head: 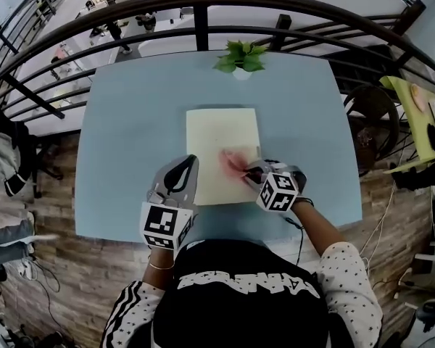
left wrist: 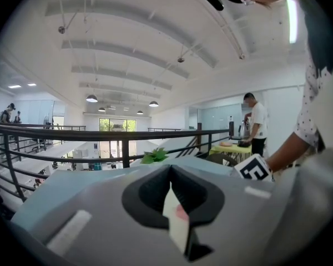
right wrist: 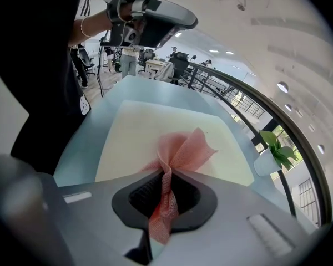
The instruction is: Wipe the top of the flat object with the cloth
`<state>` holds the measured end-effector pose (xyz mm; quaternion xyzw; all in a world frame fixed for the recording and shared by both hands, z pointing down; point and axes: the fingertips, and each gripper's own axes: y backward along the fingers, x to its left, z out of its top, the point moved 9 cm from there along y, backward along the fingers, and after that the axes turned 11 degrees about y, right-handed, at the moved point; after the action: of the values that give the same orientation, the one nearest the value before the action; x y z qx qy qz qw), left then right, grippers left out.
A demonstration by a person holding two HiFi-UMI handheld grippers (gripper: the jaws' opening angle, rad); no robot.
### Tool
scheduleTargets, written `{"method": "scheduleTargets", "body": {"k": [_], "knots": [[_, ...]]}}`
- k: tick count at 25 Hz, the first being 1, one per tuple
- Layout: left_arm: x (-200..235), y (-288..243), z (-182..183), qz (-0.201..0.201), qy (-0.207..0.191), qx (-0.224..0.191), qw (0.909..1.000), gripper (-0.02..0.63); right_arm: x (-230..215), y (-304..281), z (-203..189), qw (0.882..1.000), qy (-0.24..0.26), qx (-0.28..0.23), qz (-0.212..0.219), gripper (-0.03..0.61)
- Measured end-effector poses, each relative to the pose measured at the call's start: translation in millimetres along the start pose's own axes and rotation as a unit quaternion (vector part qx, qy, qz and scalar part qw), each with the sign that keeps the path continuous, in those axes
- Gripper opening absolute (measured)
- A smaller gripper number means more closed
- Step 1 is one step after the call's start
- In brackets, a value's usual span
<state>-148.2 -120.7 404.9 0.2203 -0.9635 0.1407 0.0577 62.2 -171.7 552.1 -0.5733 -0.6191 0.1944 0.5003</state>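
A pale yellow flat board (head: 221, 133) lies in the middle of a light blue table (head: 130, 122). On the board's near right part rests a bunched pink cloth (head: 234, 161). My right gripper (head: 249, 171) is shut on the cloth; in the right gripper view the cloth (right wrist: 183, 148) fans out from the gripper (right wrist: 167, 173) onto the board (right wrist: 150, 126). My left gripper (head: 190, 163) rests at the board's left edge with its jaws together and nothing held. In the left gripper view the gripper (left wrist: 170, 169) points level across the table.
A small potted plant (head: 241, 58) stands at the table's far edge, just beyond the board. A dark metal railing (head: 196, 20) curves behind the table. A yellow-green table (head: 417, 122) and a round chair are to the right. A person (left wrist: 257, 121) stands far off.
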Motion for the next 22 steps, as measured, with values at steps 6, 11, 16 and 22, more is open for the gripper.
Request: {"method": "scheduleTargets", "body": {"k": [6,11,16,22], "knots": [[-8.2,-4.4,-0.2,-0.016,-0.001,0.008,0.9998,0.0,15.6,7.9,3.1,1.0,-0.009,-0.008,0.021,0.017],[-12.4,-9.1,-1.9,-0.025,-0.002,0.012,0.9996,0.0,28.5,13.5,7.0,0.999,-0.004,-0.013,0.041,0.018],[-14.7,-15.1,-2.9,-0.031,-0.003,0.013,0.9994,0.0,38.0,17.6,8.6,0.997,-0.009,-0.028,0.068,0.018],[-15.0,-17.9,-2.9,-0.029,-0.005,0.008,0.9995,0.0,44.2,20.2,10.3,0.996,0.001,-0.037,0.087,0.018]]}}
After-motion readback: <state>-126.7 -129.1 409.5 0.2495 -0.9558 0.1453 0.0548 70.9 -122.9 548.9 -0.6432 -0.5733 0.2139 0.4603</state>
